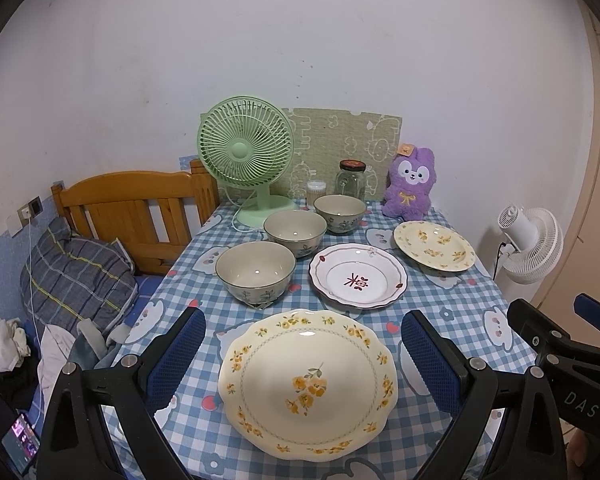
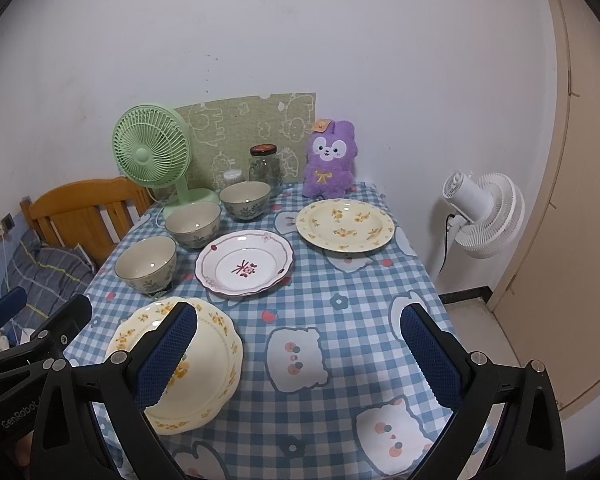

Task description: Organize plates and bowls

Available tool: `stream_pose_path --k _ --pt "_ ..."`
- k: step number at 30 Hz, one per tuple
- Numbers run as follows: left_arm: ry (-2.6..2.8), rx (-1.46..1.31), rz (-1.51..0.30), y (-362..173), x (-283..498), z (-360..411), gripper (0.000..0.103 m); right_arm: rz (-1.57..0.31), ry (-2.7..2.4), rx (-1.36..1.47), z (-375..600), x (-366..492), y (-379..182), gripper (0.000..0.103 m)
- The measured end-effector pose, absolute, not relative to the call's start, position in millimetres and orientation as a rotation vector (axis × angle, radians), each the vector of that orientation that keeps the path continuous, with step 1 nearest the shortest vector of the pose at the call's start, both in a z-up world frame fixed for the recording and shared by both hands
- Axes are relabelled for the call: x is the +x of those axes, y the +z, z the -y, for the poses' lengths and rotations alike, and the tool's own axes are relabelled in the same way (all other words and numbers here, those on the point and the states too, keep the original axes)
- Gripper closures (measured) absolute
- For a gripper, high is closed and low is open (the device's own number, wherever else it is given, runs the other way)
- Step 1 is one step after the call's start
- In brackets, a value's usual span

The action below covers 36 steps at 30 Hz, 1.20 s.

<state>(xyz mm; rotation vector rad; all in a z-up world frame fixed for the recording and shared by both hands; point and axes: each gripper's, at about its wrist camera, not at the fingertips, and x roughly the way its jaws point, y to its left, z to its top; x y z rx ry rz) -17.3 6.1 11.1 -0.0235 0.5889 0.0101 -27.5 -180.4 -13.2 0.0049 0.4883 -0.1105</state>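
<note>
On the checked tablecloth (image 1: 452,304) a large cream plate with yellow flowers (image 1: 308,384) lies nearest me, between the fingers of my open left gripper (image 1: 304,360). Behind it sit a white plate with a red mark (image 1: 358,276) and a second yellow-flowered plate (image 1: 434,245). Three beige bowls (image 1: 256,270) (image 1: 295,232) (image 1: 339,212) run in a diagonal row on the left. My right gripper (image 2: 300,356) is open and empty over bare cloth, right of the near plate (image 2: 204,364). Its left finger (image 2: 168,352) covers part of that plate.
A green desk fan (image 1: 246,152), a glass jar (image 1: 351,180), a small clear tub (image 1: 316,192) and a purple plush rabbit (image 1: 410,182) stand along the back wall. A wooden bed frame (image 1: 136,212) is left of the table, a white floor fan (image 2: 484,212) to the right.
</note>
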Motion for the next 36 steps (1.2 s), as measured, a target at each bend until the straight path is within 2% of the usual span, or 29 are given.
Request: stream_pose_path --k 3,23,30,36 --pt "0.005 -0.019 -0.59 11 -18 -5 0.004 -0.491 -0.104 0.0 180 -24 -12 0.005" --pt "0.018 -0.002 -0.612 12 24 -39 0.007 -0.538 -0.1 0.023 140 23 -7 0.005" --pt "0.015 -0.001 -0.672 -10 42 -56 0.015 -0.59 -0.103 0.01 118 44 -21 0.009" --pt "0.006 -0.005 -0.742 -36 54 -69 0.018 -0.647 -0.114 0.009 102 64 -44 0.012"
